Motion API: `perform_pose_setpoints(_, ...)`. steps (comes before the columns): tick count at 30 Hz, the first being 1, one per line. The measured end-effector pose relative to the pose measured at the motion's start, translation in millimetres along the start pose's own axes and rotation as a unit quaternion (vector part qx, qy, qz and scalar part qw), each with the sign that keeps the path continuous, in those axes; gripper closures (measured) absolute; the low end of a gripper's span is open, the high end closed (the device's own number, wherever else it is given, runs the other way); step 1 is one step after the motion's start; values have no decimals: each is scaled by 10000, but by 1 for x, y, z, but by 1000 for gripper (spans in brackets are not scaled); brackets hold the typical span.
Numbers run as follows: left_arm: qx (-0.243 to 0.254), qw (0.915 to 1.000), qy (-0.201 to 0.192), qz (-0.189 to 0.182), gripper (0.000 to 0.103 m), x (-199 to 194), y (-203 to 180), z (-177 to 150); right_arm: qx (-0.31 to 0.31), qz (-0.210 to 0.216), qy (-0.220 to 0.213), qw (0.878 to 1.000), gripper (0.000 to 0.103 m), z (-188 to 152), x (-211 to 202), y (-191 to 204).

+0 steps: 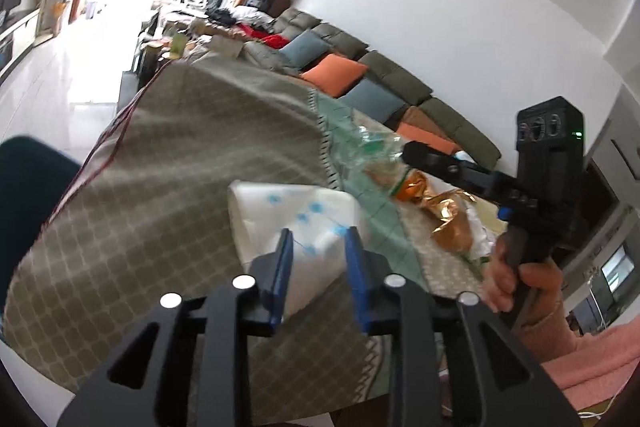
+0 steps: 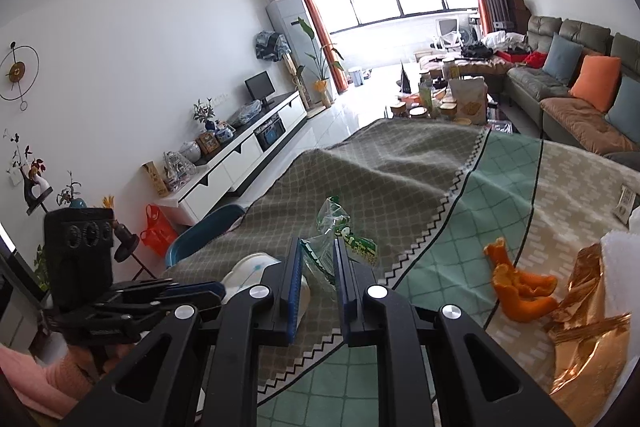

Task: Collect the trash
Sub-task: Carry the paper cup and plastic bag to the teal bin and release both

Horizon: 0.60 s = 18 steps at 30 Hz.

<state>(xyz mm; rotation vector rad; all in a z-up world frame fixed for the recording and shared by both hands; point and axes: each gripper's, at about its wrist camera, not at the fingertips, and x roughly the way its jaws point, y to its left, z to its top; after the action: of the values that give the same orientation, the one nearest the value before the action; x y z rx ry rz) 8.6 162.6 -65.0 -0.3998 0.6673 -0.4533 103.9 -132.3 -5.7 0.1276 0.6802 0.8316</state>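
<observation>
Tabletop (image 2: 400,163): covered in matt woven cloth, lattice-patterned. Paper cup (image 1: 296,211): white, smooth, faint sheen. Wrapper (image 2: 340,239): thin clear plastic, glossy, crinkled. Foil wrapper (image 2: 588,315): copper-gold, metallic, highly reflective, creased. Orange peel (image 2: 520,287): dull, slightly rough. Right claw (image 2: 317,267): matt black plastic, blue pads, bright metal screw heads.

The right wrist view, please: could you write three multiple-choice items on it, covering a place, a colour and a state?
1. Where does the orange peel lie?
A. on the floor
B. on the tablecloth
C. on the sofa

2. What colour is the crumpled foil wrapper?
A. silver
B. blue
C. gold

3. What is between the right gripper fingers?
A. a clear green-printed plastic wrapper
B. a spoon
C. nothing

Answers: B, the peel rests on the cloth's pale band; C, the foil shines gold; A, the wrapper sits between the blue pads.
</observation>
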Motion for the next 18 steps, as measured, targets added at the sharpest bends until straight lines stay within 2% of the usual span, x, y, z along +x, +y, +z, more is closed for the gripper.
perform_pose_setpoints(1,-16,10000,-37,-27,73,-2,1,-2,-4,7,35,10000,87,-1,1,1)
perform_pose_setpoints(5,8,9997,-229,101,51,-13,6,-5,17,71,124,9999,87,-6,6,4)
perform_pose_setpoints(10,-208,9996,-128,128,44,-12,17,-7,38,181,251,9995,87,-14,14,12)
perform_pose_setpoints(16,-313,9991,63,-279,45,-2,20,-11,23,193,344,9992,87,-18,18,16)
perform_pose_setpoints(18,-320,9986,132,-394,58,4,19,-12,38,195,359,9992,87,-19,19,16)
